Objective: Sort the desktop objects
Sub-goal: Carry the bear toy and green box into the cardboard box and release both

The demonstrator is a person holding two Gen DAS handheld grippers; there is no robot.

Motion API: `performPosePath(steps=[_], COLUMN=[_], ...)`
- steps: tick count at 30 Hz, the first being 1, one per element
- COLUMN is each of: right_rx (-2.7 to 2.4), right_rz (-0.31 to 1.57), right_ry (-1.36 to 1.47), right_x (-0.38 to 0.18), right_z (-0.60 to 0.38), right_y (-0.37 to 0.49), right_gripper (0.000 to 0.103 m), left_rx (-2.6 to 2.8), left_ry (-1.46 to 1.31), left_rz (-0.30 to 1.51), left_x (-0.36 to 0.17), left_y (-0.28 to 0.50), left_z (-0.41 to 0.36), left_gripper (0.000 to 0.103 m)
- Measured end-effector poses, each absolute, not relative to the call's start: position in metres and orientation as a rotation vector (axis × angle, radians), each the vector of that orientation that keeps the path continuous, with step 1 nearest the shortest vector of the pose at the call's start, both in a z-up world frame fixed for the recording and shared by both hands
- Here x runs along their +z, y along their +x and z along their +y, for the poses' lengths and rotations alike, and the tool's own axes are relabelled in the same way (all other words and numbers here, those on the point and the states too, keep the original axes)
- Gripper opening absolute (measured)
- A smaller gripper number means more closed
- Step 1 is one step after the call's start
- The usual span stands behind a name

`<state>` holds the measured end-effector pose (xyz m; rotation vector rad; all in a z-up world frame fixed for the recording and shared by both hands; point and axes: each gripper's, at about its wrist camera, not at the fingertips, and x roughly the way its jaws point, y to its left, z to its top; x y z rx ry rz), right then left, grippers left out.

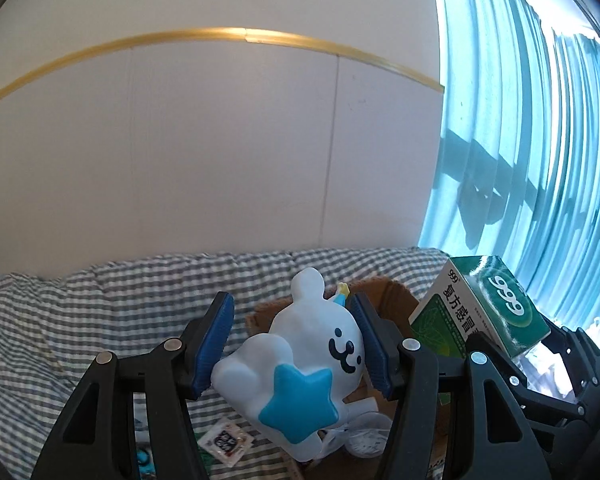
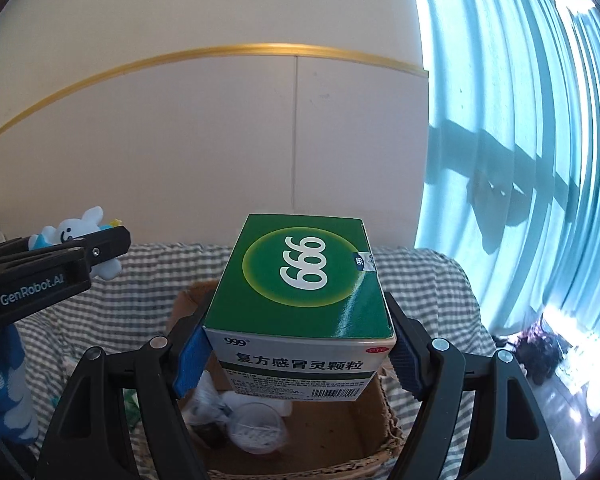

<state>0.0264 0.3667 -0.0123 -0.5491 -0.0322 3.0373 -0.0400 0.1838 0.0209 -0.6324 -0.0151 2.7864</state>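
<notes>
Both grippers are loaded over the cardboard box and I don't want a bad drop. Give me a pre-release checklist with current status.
1. Left gripper clamped on white-and-blue plush toy: ok.
2. Right gripper clamped on green 999 medicine carton: ok.
3. Carton above the open brown cardboard box: ok.
4. Toy above the same box: cannot tell, since only part of the box shows behind it.
5. Free floor in box beside the clear plastic items: ok.
</notes>
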Motion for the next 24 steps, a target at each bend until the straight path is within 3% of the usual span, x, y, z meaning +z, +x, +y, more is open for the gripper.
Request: performPosePath(steps=[16, 20, 24], right_rx=[2.969, 2.967, 2.945], right_rz=[-0.121, -0.154, -0.192], right_ry=[-0.795, -0.834, -0.838], right_x=[-0.069, -0.079, -0.081], right_z=[0.376, 0.375, 0.374], right_y=[-0.019, -0.025, -0.027], right_gripper=[0.076, 0.079, 0.085], left_rx=[2.629, 2.608, 2.602], left_ry=[-0.889, -0.945, -0.972], left_rz=[-0.023, -0.043, -0.071], left_x=[-0.056, -0.066, -0.064], left_y=[-0.106, -0.117, -0.122], left_z=[0.229, 0.231, 0.229], left_gripper=[0.062, 0.062, 0.069])
